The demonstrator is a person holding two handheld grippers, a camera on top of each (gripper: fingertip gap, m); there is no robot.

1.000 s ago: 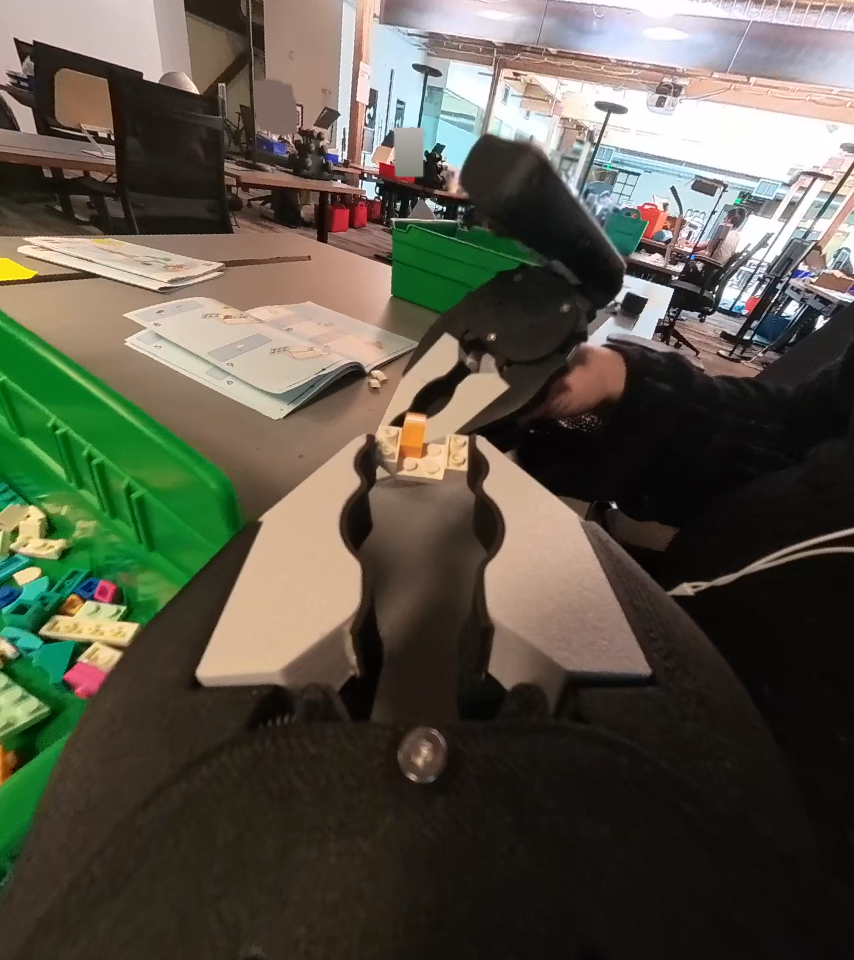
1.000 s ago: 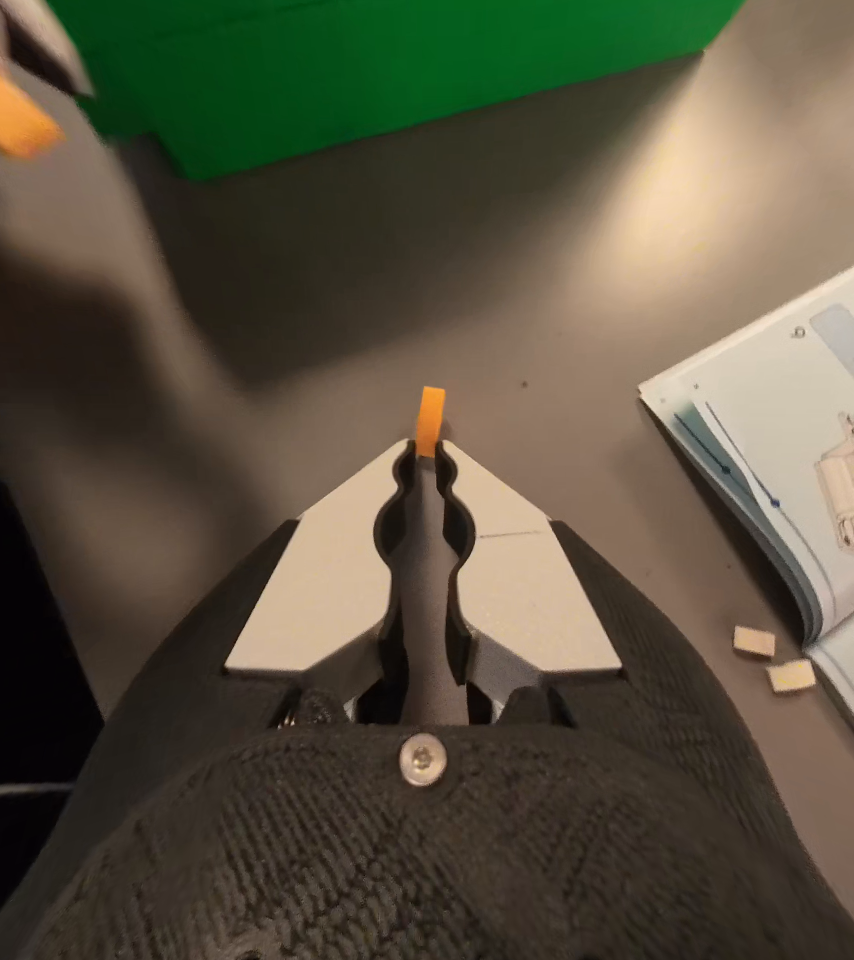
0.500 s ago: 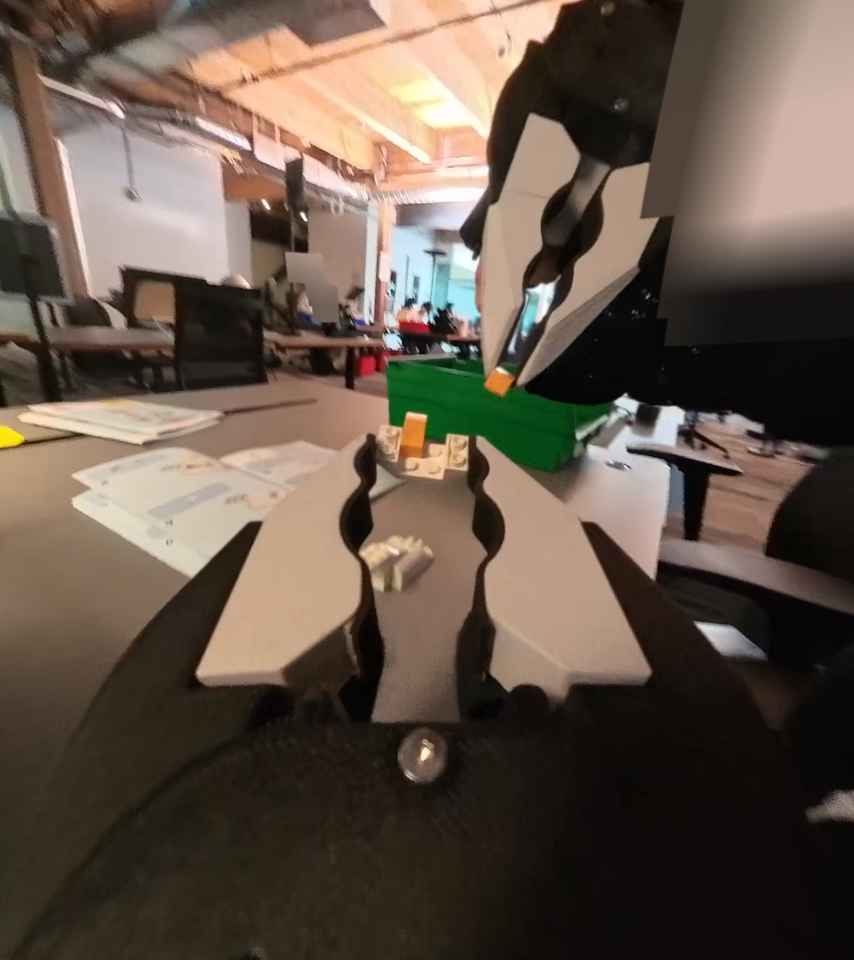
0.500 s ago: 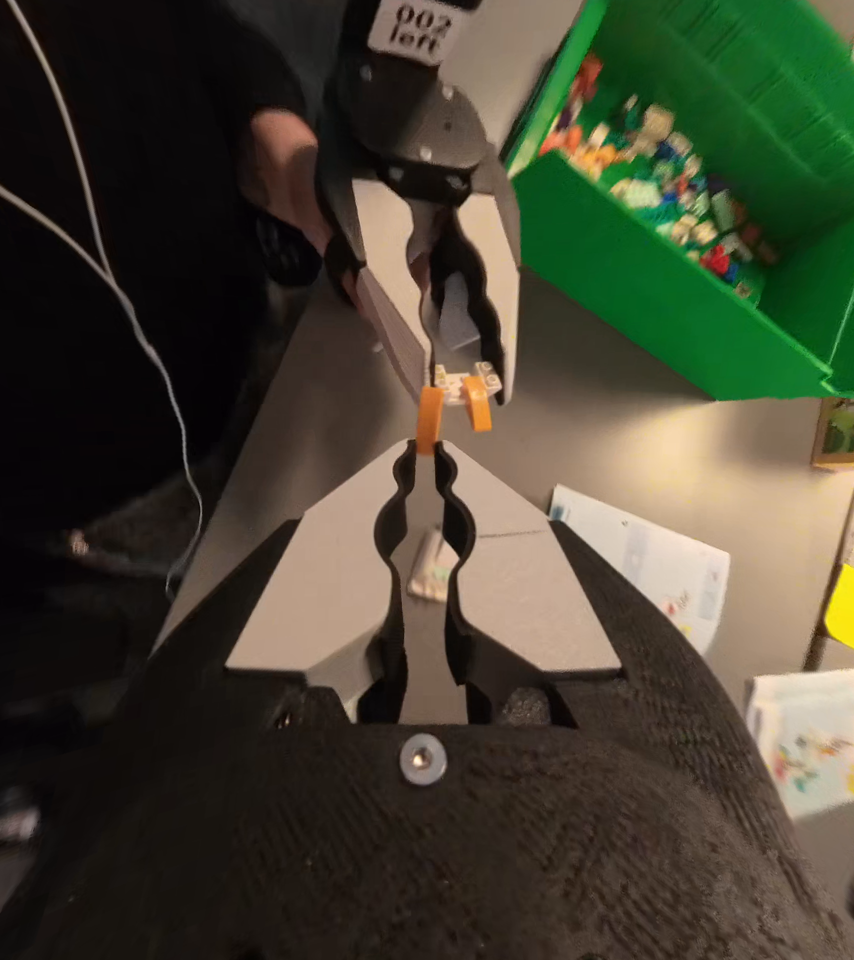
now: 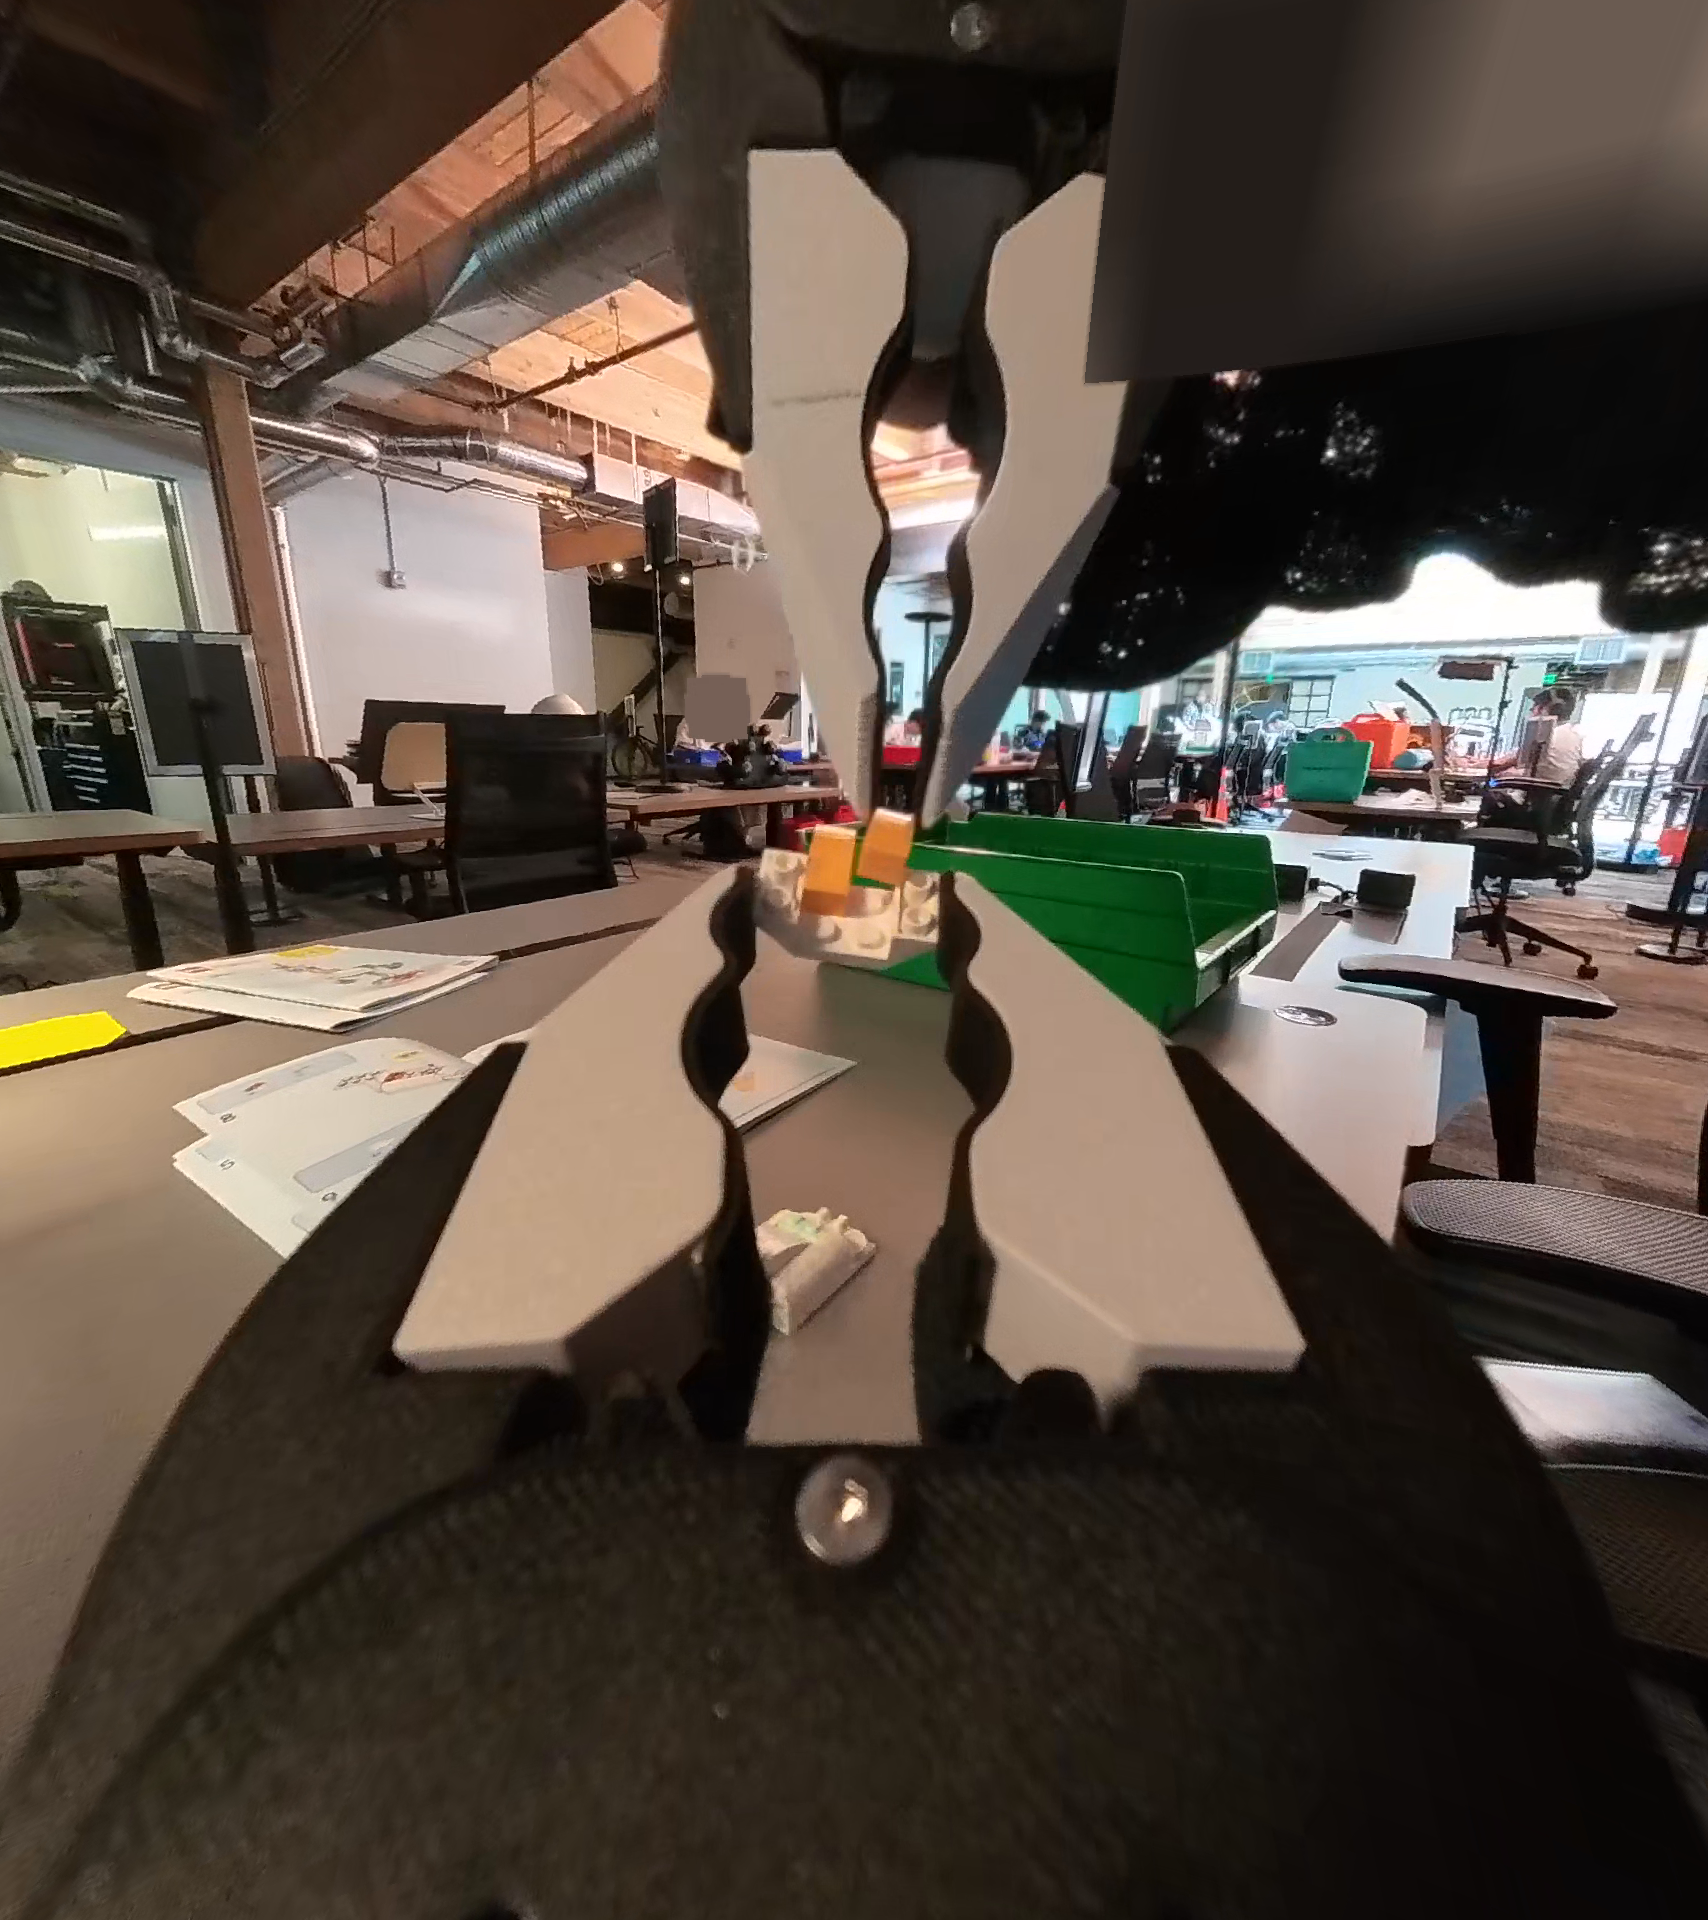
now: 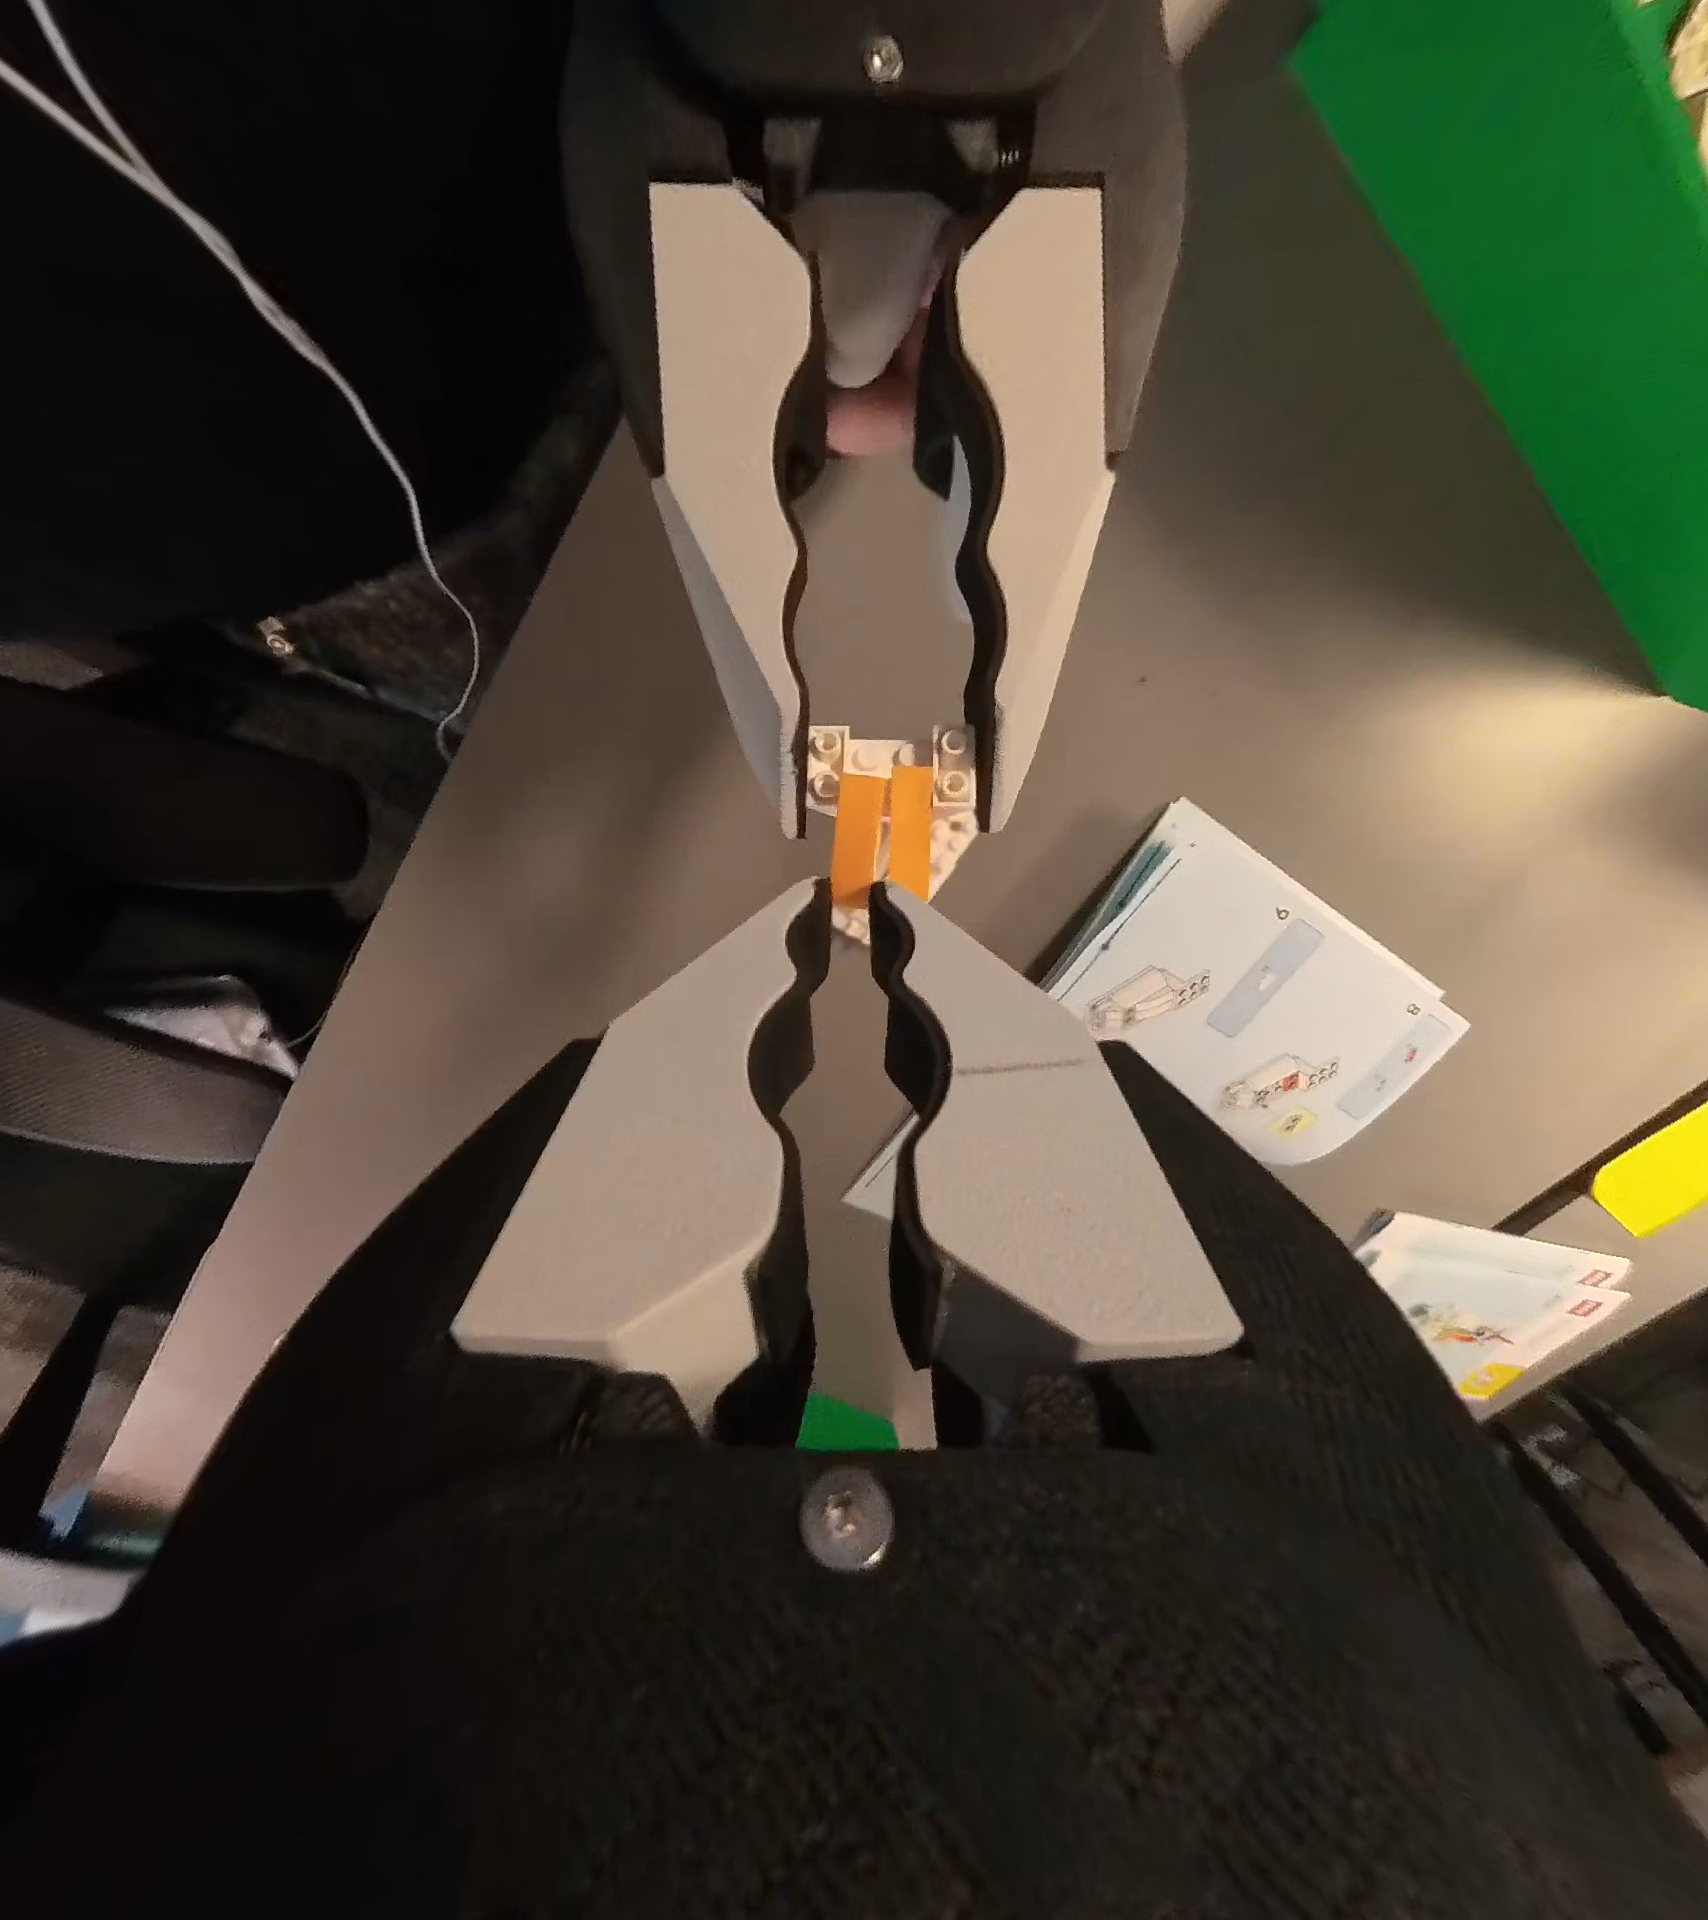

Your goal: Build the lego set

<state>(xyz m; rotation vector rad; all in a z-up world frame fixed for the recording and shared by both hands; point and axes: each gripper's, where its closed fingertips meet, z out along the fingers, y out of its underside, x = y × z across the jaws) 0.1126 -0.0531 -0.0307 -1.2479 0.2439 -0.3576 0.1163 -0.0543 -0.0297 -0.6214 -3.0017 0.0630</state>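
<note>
My left gripper (image 5: 848, 902) is shut on a small white lego assembly (image 5: 865, 930) that carries an orange piece (image 5: 827, 875). My right gripper (image 5: 897, 816) comes down from above, shut on a second orange piece (image 5: 886, 844), which touches the assembly right beside the first. In the right wrist view my right gripper (image 6: 848, 894) holds its orange piece (image 6: 855, 831) against the white assembly (image 6: 881, 769). There the left gripper (image 6: 891, 821) reaches in from the top, and the other orange piece (image 6: 912, 831) lies alongside.
A small white lego part (image 5: 814, 1262) lies on the grey table (image 5: 102, 1299) under my left gripper. Open instruction booklets (image 5: 310, 1122) and a yellow note (image 5: 19, 1039) lie to the left. A green bin (image 5: 1089, 904) stands behind, another green bin (image 6: 1556, 312) holds loose bricks. An office chair (image 5: 1608, 1268) is at the right. The tips of both grippers are at nearly the same place.
The two grippers have closed in on each other. The right gripper has brought its orange piece down onto the white assembly, next to the orange piece there.
</note>
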